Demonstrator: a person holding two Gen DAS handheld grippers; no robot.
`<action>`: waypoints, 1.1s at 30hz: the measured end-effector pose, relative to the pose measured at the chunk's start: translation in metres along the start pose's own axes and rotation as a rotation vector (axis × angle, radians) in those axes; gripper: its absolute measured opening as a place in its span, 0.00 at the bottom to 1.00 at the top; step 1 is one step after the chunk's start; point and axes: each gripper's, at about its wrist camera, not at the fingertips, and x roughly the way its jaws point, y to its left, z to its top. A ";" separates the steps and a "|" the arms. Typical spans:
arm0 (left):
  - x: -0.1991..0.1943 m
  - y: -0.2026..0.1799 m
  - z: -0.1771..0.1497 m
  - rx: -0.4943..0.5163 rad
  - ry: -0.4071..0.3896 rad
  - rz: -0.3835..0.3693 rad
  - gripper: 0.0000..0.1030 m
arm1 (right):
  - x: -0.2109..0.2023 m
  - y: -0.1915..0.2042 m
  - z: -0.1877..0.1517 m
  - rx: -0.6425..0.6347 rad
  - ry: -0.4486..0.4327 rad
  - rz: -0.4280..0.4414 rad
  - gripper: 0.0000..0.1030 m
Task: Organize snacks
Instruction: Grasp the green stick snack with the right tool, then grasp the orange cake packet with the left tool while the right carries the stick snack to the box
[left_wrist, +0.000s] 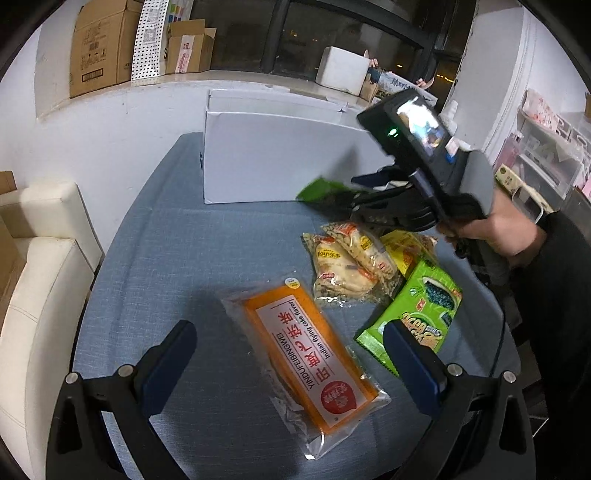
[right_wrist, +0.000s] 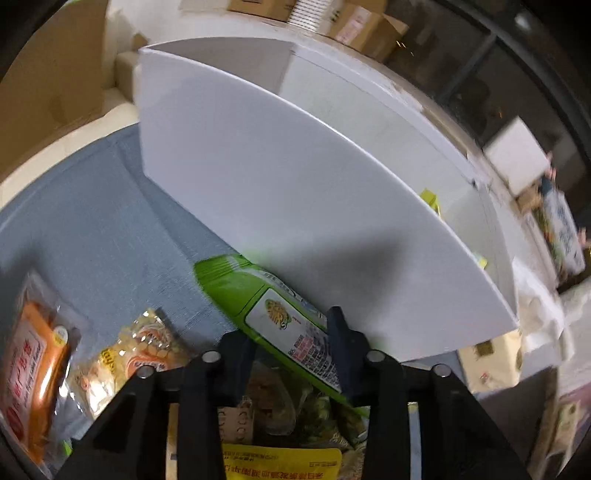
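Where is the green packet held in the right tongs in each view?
Left wrist view: green packet sticks out of the right tongs, right of centre, before the white box.
Right wrist view: same packet, lower centre, between the pads.
Shared landmark: the white box.
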 end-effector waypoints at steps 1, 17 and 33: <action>0.001 0.000 0.000 -0.002 0.002 0.000 1.00 | -0.008 -0.002 -0.001 0.007 -0.022 -0.005 0.30; 0.039 -0.011 0.003 -0.140 0.102 0.103 1.00 | -0.177 -0.046 -0.068 0.397 -0.429 -0.064 0.12; 0.076 -0.032 0.000 -0.023 0.112 0.260 0.69 | -0.204 -0.023 -0.153 0.668 -0.478 0.114 0.12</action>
